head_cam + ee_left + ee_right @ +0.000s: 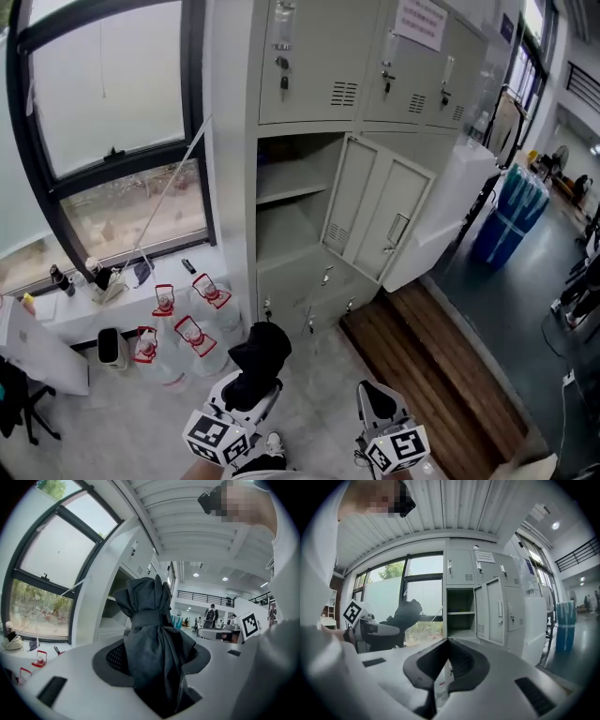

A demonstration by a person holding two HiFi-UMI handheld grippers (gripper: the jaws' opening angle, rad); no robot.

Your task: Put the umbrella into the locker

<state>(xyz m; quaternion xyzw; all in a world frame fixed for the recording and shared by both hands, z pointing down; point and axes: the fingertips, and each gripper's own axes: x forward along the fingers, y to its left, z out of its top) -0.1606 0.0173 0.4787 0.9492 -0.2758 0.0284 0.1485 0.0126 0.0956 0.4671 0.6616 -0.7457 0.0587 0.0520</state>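
A folded black umbrella (pixel 258 359) stands upright between the jaws of my left gripper (pixel 247 392), which is shut on its lower part. In the left gripper view the umbrella (pixel 152 634) fills the middle, with the strap wrapped round its waist. The grey locker (pixel 292 211) ahead has one compartment open, its door (pixel 375 217) swung out to the right, with a shelf inside. My right gripper (pixel 380 405) is beside the left one, shut with nothing in it; its tips meet in the right gripper view (pixel 447 641), which also shows the open locker (pixel 461 613) and the umbrella (pixel 406 613).
Several clear water jugs with red handles (pixel 187 333) stand on the floor left of the locker, under a big window (pixel 112 131). A wooden floor strip (pixel 422 366) runs to the right. Blue water bottles (pixel 514 211) stand further right.
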